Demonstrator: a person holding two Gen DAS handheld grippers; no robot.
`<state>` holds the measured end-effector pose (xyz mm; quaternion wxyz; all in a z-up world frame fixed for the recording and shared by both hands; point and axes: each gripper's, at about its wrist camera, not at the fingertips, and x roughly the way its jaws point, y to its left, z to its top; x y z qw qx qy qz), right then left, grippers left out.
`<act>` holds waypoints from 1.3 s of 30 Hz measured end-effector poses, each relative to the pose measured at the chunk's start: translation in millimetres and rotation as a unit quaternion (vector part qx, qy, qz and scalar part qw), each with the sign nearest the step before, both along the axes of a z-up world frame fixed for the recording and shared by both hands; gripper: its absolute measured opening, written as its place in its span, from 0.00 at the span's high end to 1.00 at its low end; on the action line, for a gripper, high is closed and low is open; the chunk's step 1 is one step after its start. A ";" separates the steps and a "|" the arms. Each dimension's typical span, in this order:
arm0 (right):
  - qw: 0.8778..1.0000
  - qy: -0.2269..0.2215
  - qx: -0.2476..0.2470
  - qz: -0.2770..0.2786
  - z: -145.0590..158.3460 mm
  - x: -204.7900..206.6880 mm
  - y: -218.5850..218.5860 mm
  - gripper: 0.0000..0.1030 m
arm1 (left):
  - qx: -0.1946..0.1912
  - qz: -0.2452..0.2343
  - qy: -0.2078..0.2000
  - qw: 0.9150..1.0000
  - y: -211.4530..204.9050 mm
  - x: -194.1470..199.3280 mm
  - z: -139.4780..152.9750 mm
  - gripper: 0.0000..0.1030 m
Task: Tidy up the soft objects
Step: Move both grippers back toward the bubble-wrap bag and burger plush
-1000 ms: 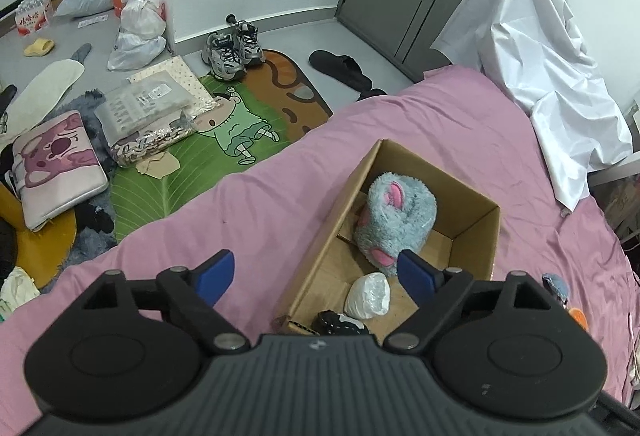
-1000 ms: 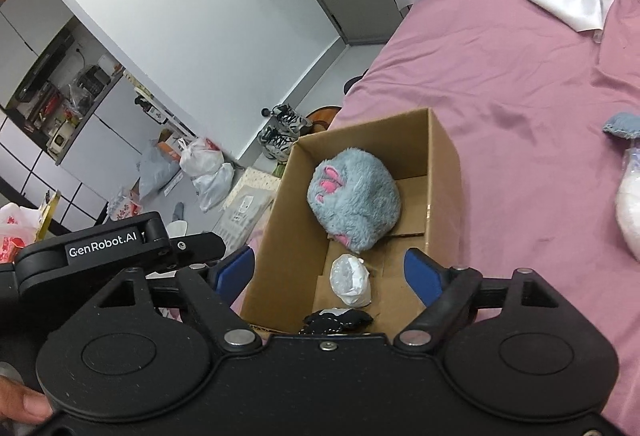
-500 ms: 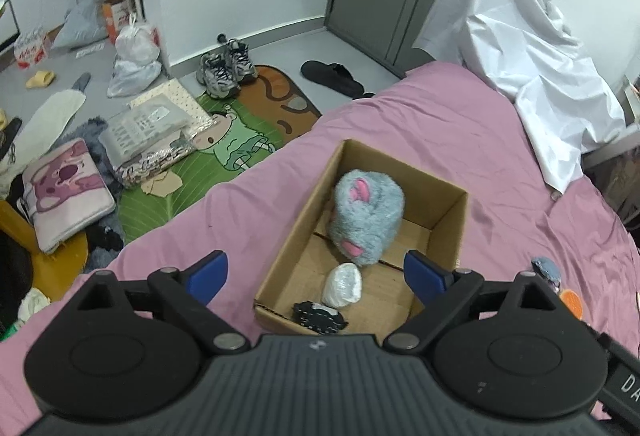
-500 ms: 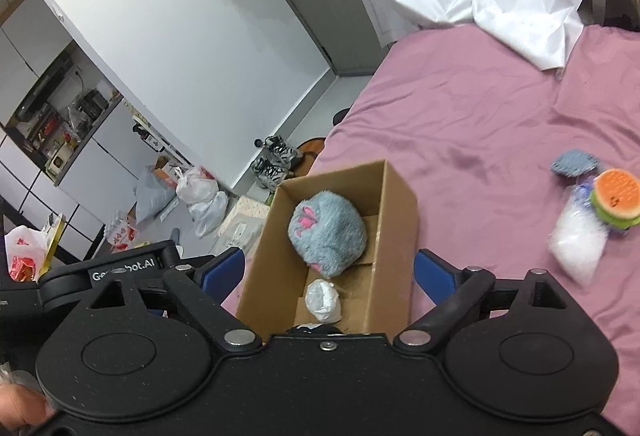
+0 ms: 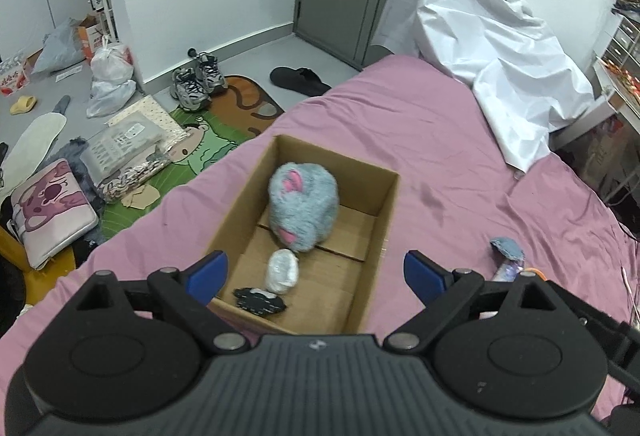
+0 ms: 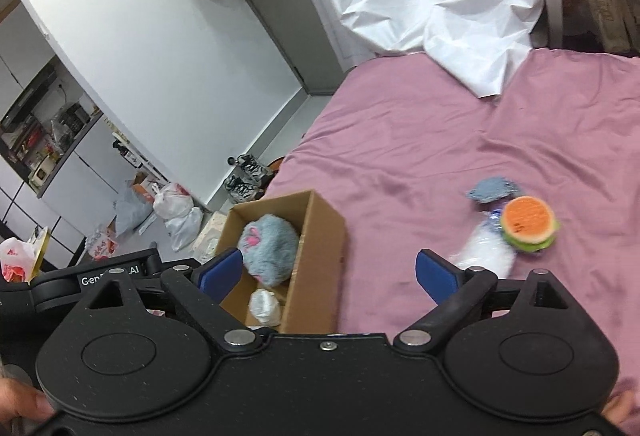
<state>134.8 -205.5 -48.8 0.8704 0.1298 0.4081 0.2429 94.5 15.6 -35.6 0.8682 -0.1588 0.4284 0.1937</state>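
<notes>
1. Cardboard box [image 6: 316, 236], left on the bed: already stowed are the grey plush [image 6: 270, 250], a white bundle [image 6: 264, 306] and a dark item [image 5: 260, 302].
2. My left gripper [image 5: 316, 274]: jaws spread, empty.
3. My right gripper [image 6: 328, 276]: jaws just widened, empty.
4. Right, still loose: burger toy [image 6: 528, 222], white bag [image 6: 486, 256], grey-blue scrap [image 6: 494, 189].

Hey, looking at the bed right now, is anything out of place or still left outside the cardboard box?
Yes. Three soft things lie loose on the pink bedsheet, apart from the cardboard box: a burger plush, a white bag touching it, and a small blue-grey piece. The box holds only a grey plush, a white bundle and a black item.
</notes>
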 end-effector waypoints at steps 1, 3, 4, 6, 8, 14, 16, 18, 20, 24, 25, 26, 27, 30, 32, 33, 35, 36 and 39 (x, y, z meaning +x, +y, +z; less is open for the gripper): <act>1.000 -0.002 0.000 -0.001 1.5 1.0 -5.6 0.07 | 0.000 -0.003 -0.001 1.000 -4.2 1.1 0.8 0.09; 1.000 -0.008 0.002 -0.006 4.6 2.2 -16.2 0.04 | -0.001 -0.011 -0.003 1.000 -12.8 3.5 2.9 0.09; 1.000 -0.011 0.003 -0.008 6.2 3.1 -21.7 0.04 | -0.002 -0.014 -0.003 1.000 -17.5 4.8 3.7 0.09; 1.000 -0.015 0.006 -0.013 8.6 5.4 -32.3 0.04 | -0.006 -0.021 -0.004 1.000 -26.3 7.6 5.3 0.09; 1.000 -0.016 0.010 -0.018 10.2 8.4 -42.2 0.04 | -0.007 -0.027 -0.007 1.000 -34.9 9.7 7.0 0.09; 0.999 -0.006 0.017 -0.037 6.9 21.5 -63.7 0.04 | -0.009 -0.052 -0.018 0.998 -56.6 16.3 10.7 0.09; 0.999 -0.002 0.017 -0.041 5.3 25.3 -69.4 0.04 | -0.011 -0.058 -0.021 0.998 -63.5 19.8 11.3 0.09; 0.999 -0.001 0.015 -0.046 4.0 28.4 -75.5 0.04 | -0.013 -0.061 -0.023 0.998 -69.3 23.6 10.7 0.09; 0.998 0.001 0.013 -0.053 2.2 32.1 -82.7 0.04 | -0.018 -0.065 -0.023 0.997 -75.4 28.7 8.7 0.09; 0.998 0.005 0.007 -0.070 -1.9 41.2 -93.5 0.04 | -0.027 -0.073 -0.025 0.997 -85.8 36.4 2.6 0.09; 0.997 0.006 0.004 -0.073 -2.9 43.2 -96.3 0.04 | -0.030 -0.077 -0.025 0.996 -88.5 38.8 -0.2 0.09; 0.997 0.006 0.003 -0.075 -3.9 44.5 -99.4 0.04 | -0.032 -0.080 -0.024 0.996 -90.7 41.2 -3.0 0.09; 0.997 0.005 0.003 -0.077 -4.7 45.6 -102.0 0.04 | -0.034 -0.083 -0.022 0.996 -93.7 43.7 -6.3 0.09; 0.997 0.008 0.007 -0.081 -9.2 49.8 -108.5 0.04 | -0.037 -0.091 -0.015 0.995 -101.8 51.6 -17.1 0.09; 0.996 0.019 0.008 -0.085 -15.6 55.3 -110.0 0.04 | -0.043 -0.093 -0.011 0.995 -106.3 56.3 -25.1 0.09; 0.996 0.025 0.007 -0.085 -19.4 58.5 -109.9 0.04 | -0.046 -0.094 -0.009 0.994 -107.7 57.7 -28.3 0.09; 0.995 0.031 0.007 -0.090 -25.3 64.1 -111.3 0.04 | -0.052 -0.097 -0.005 0.994 -111.1 61.8 -35.6 0.10; 0.995 0.035 0.006 -0.093 -28.0 67.3 -112.3 0.04 | -0.054 -0.098 -0.003 0.994 -113.2 64.1 -39.7 0.10; 0.993 0.051 0.016 -0.103 -34.6 74.6 -117.9 0.04 | -0.058 -0.098 0.001 0.994 -118.3 70.7 -50.6 0.10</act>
